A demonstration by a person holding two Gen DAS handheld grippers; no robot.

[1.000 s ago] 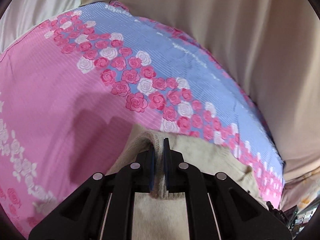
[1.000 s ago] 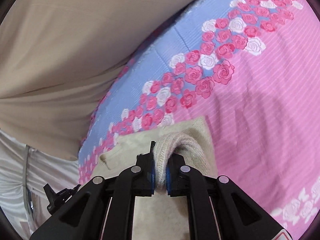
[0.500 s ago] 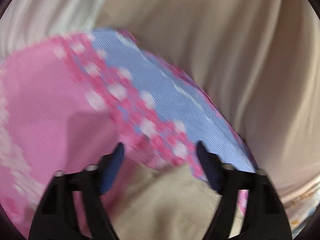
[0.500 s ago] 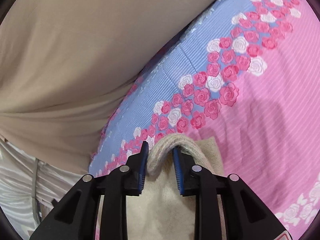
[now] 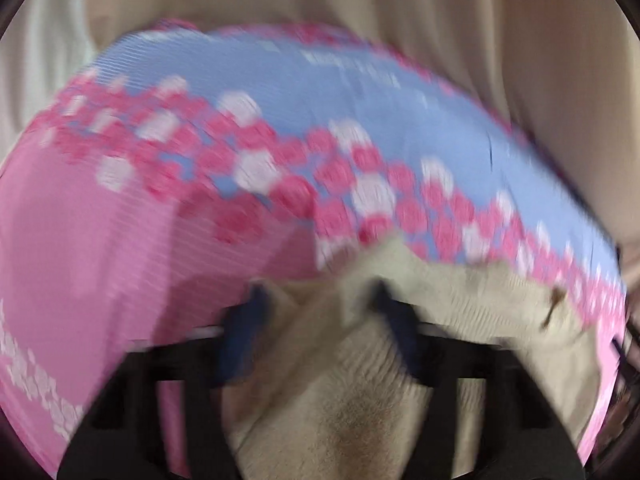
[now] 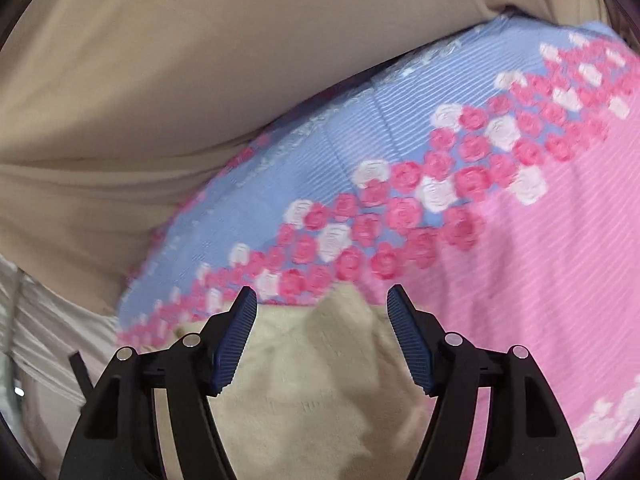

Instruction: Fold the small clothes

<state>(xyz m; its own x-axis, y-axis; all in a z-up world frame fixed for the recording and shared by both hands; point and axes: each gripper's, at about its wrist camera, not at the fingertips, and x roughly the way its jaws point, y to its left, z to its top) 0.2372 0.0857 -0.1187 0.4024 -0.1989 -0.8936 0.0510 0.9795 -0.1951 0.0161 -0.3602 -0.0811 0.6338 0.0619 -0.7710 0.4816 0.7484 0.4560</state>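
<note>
- Knit (image 5: 348, 408): a beige ribbed garment lying on the sheet (image 5: 100, 264), close under both cameras; in the right wrist view it (image 6: 304, 384) fills the lower middle, its top edge rising to a soft peak against the band of roses.
- Sheet: pink with thin pale stripes, a diagonal band of pink and white roses, then a blue stripe along the far edge; seen again in the right view (image 6: 540, 264).
- Curtain (image 5: 460, 20): beige cloth behind the sheet's blue edge, also in the right view (image 6: 180, 60).
- Left gripper (image 5: 320, 304): the picture is smeared by motion. Its jaws have just been narrowing and stand partly apart, with a fold of the knit between them; whether the pads press on it cannot be told through the blur.
- Right gripper (image 6: 322, 312): its jaws have just been spreading and now stand wide. The knit lies below and between them, and the blue ribbed pads (image 6: 236, 340) are clear of the cloth.
</note>
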